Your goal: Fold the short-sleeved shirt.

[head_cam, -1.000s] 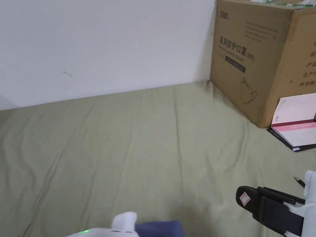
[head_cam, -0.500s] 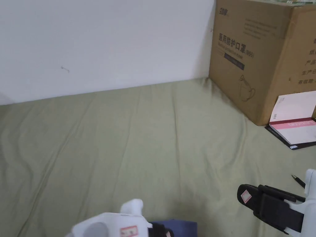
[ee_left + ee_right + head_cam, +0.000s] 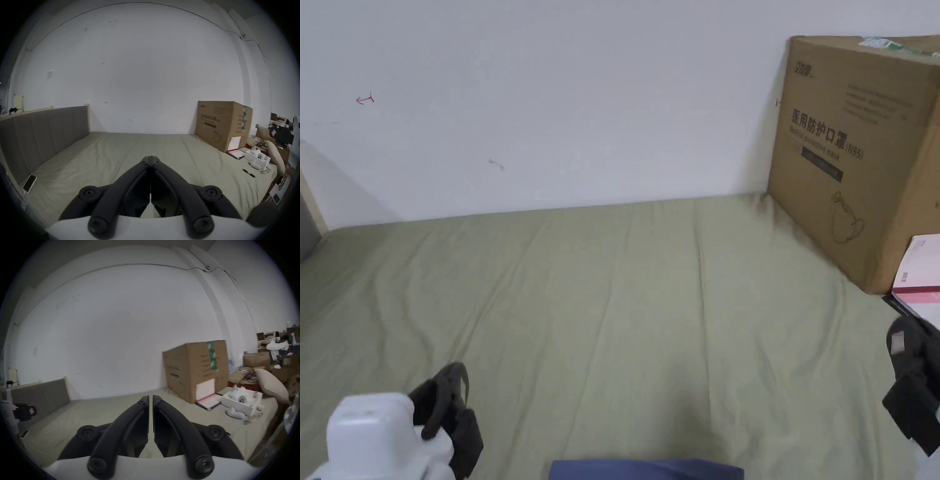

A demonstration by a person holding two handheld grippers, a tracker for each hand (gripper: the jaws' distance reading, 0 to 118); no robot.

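Lying at the very bottom edge of the head view, a dark blue strip of cloth (image 3: pixel 647 469) rests on the olive sheet (image 3: pixel 625 312); it may be the shirt, though too little shows to be sure; neither gripper touches it. To its left, the left gripper (image 3: pixel 150 158) hangs above the sheet, its 2 jaws pressed together at the tips with nothing between them; to the right, the right gripper (image 3: pixel 151 397) also hangs above the sheet, its jaws nearly together with a thin slit between them, holding nothing. Farther out, the sheet spreads in long soft creases toward the white wall (image 3: pixel 550 94). On the left side, a phone (image 3: pixel 30 181) lies at the sheet's edge beside a grey padded headboard (image 3: pixel 43 129). On the right, a pen (image 3: pixel 248 173) lies on the sheet, near a white tray (image 3: pixel 241 399) of small items; beyond them an open pink and white book (image 3: pixel 206 395) leans against a large cardboard box (image 3: pixel 850 156), which stands against the wall; a beige pillow (image 3: pixel 271 384) lies to the right of the tray.
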